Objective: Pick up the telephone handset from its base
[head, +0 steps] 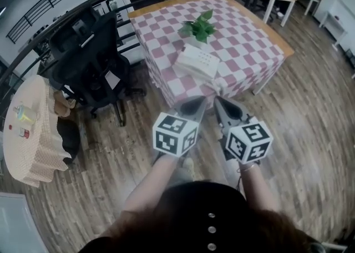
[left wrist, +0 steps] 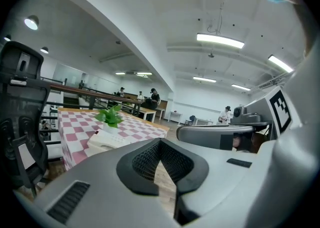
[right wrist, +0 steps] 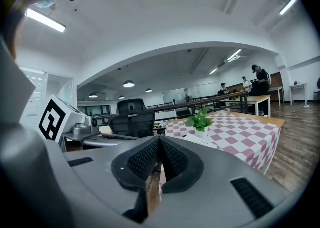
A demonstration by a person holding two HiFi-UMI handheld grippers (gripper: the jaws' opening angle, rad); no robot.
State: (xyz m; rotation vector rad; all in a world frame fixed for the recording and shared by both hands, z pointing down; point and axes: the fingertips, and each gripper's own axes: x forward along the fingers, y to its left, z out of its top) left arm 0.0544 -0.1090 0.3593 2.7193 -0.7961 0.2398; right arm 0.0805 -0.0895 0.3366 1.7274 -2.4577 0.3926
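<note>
Fingers pressed together on left gripper [head: 196,102] and right gripper [head: 218,101]. Phone [head: 197,61] on checked surface [head: 249,41], 12 o'clock, well apart.

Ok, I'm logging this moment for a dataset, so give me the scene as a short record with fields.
target: white desk telephone, handset apparently on its base
support: table with pink-and-white checked cloth
beside target: green potted plant, just beyond the telephone
left gripper: jaws together, empty, short of the table
right gripper: jaws together, empty, short of the table
nearby: black office chair, left of the table
</note>
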